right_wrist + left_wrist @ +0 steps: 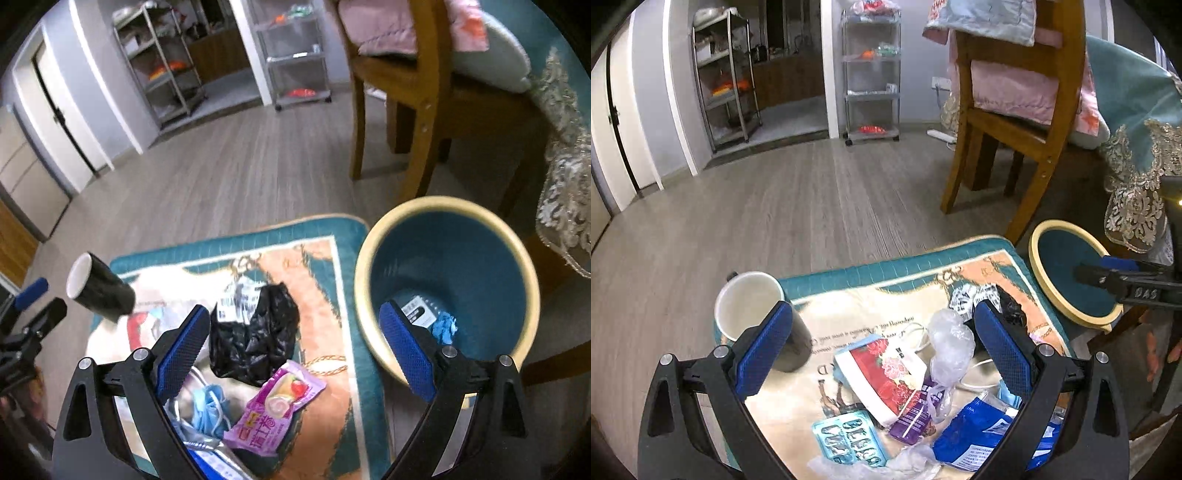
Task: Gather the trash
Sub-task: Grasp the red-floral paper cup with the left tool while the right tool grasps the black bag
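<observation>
Hovering over a littered mat (908,266), both pairs of fingers are spread wide with nothing gripped.

Beyond the left fingertip of the left gripper (882,332), a black cup (753,314) with a white inside is seen; between its fingers lie a floral red-and-white packet (882,373), a blister pack (849,439), a purple wrapper (912,417), crumpled clear plastic (951,347) and a blue pouch (975,435). Between the fingers of the right gripper (295,332), a crumpled black bag (258,332), a blue face mask (210,406) and a pink snack wrapper (277,402) are seen on the mat. Behind its right fingertip stands a blue bin (480,258) with a cream rim, with scraps already at its bottom. The bin is set just beside the mat's right edge, near a wooden chair (424,110).
</observation>
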Demonstrator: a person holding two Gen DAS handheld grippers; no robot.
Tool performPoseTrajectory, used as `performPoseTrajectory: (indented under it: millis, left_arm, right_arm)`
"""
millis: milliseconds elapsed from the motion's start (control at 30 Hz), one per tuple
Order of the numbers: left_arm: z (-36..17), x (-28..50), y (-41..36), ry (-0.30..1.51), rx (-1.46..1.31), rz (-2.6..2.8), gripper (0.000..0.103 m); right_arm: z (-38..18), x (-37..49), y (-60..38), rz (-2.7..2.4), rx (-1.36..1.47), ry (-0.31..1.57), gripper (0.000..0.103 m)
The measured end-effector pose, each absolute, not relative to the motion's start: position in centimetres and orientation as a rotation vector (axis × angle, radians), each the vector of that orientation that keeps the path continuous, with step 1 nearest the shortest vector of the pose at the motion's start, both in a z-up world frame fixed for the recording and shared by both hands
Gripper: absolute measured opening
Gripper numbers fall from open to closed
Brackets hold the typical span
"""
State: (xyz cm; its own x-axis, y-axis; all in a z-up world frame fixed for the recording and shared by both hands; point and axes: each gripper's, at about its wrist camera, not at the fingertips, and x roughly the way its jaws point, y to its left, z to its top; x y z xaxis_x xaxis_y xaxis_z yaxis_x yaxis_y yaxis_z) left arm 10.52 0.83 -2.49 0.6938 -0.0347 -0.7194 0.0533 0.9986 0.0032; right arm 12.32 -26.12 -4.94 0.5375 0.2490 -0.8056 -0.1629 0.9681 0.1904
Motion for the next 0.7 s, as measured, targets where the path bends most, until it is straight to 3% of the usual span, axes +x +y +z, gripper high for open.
performPoseTrajectory:
  millis: [233,700]
  left_arm:
    - [-6.9,12.2,0.3,0.910,0.115,-0.011,0.097]
    - [-12.3,14.9,1.5,1.067,-0.010,0.095,0.097]
  right_arm:
    - [-7.6,13.0,-22.8,0.279,-0.036,1.023,0.093]
    - [-11.2,14.4,-21.1,0.291,-0.049,1.115,0.093]
